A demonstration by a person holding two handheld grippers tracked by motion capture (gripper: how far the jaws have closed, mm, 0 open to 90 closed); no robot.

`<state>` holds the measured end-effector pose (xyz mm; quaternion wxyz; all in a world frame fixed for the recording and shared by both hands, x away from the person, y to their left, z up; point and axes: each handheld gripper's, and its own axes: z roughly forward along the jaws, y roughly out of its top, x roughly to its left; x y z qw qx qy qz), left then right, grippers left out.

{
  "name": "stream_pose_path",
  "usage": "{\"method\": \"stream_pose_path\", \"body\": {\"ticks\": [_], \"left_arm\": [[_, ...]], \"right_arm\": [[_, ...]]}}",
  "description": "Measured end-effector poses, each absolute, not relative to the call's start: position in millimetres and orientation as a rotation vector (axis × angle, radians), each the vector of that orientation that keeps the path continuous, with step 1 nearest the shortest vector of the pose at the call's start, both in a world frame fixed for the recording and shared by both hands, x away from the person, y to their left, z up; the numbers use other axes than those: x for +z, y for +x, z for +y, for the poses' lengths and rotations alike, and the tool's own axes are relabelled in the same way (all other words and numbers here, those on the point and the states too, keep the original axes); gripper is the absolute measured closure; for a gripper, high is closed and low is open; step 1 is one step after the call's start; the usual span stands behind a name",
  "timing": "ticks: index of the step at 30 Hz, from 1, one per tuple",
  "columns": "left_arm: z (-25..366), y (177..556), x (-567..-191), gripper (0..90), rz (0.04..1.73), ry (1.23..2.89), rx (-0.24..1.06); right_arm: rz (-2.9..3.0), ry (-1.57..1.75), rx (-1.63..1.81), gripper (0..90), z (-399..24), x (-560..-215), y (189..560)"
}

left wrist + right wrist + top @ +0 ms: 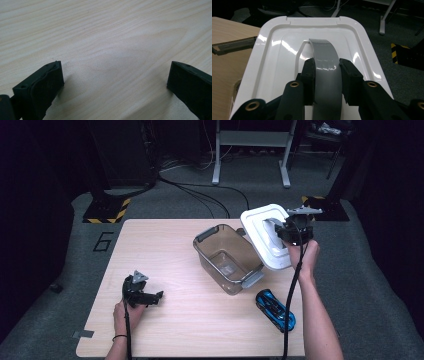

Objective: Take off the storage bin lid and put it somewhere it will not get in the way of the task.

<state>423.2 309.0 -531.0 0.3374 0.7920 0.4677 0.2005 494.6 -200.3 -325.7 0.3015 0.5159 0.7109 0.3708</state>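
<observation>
Glossy white plastic lid [274, 62], matt wooden table [105, 37]

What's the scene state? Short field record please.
lid: white, lifted off, held to the right of the bin
handle: grey, clamped between the jaws
right gripper: shut on handle
bin: clear, open, nothing visible inside, on table
car: blue toy, on table near the bin's front right
left gripper: open, nothing between jaws, low over bare table at left

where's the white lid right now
In the high view the white lid is at the table's far right, held up by its grey handle in the right gripper, just right of the open clear bin.
</observation>
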Motion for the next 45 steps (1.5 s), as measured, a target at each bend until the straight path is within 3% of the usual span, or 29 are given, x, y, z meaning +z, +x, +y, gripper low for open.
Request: {"method": "stream_pose_path", "body": {"ticks": [20,45], "left_arm": [[309,423,-531,0.4,1.22,2.064,0.522],[309,423,-531,0.4,1.221,2.064,0.523]], "right_arm": [[1.812,1.484,0.883,67.1,-238,-348,503],[1.84,1.628,0.825,67.0,-253,-429,522]]}}
